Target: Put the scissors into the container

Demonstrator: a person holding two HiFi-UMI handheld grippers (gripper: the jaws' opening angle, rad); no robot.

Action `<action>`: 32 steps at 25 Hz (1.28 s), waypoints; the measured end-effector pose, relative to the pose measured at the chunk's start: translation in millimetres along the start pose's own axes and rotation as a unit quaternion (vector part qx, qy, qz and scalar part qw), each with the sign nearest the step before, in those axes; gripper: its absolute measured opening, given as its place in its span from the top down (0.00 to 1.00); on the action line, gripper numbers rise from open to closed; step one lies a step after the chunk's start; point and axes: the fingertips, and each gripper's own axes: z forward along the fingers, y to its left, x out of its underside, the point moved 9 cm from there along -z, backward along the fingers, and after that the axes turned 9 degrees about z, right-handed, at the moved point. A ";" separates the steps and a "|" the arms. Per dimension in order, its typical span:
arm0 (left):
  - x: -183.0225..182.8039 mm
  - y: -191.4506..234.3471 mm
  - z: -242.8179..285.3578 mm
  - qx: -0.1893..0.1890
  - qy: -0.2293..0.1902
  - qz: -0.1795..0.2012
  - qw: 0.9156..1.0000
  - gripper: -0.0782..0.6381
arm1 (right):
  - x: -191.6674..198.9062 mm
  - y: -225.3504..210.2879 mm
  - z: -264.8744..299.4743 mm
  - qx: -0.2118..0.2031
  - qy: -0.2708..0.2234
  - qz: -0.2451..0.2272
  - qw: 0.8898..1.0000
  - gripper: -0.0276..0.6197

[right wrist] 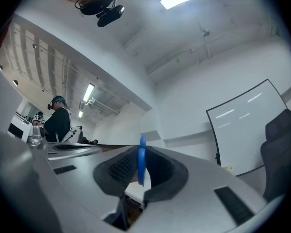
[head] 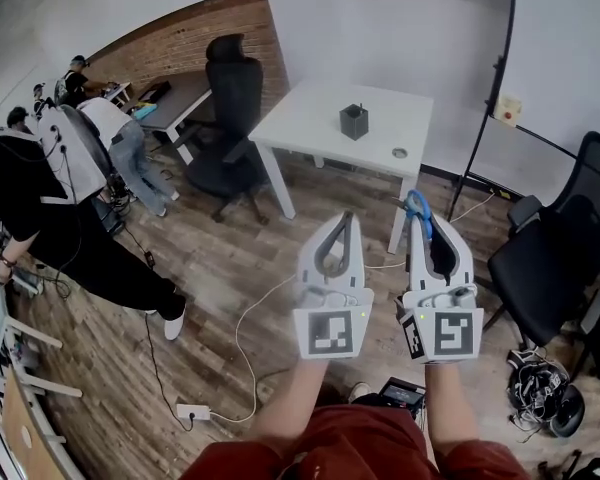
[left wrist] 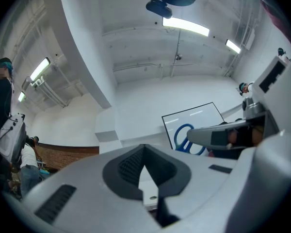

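Scissors (head: 416,206) clenched in right gripper (head: 427,224); left gripper (head: 347,217) closed, empty; container (head: 354,121) on table (head: 300,118) ahead.

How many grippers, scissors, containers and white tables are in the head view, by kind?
grippers: 2 (left gripper, right gripper)
scissors: 1, blue-handled, in the right gripper
container: 1, dark, on the table
white table: 1
total: 5
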 end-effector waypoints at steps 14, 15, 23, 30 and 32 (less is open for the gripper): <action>9.7 6.6 26.6 -0.007 -0.009 -0.001 1.000 0.87 | 5.0 -10.9 29.8 -0.009 -0.012 -0.006 1.000 0.88; 12.5 9.4 28.9 -0.008 -0.007 -0.003 1.000 0.87 | 7.2 -10.5 33.3 -0.009 -0.011 -0.007 1.000 0.88; 36.9 25.9 56.6 -0.011 -0.002 -0.006 1.000 0.87 | 30.0 -14.6 75.1 -0.012 0.000 -0.012 1.000 0.88; 63.1 53.3 89.1 -0.024 0.003 -0.004 1.000 0.87 | 49.6 -18.8 121.8 -0.013 -0.004 -0.008 1.000 0.88; 71.4 62.7 100.0 -0.028 0.004 -0.008 1.000 0.87 | 55.2 -18.1 137.3 -0.016 -0.003 -0.010 1.000 0.88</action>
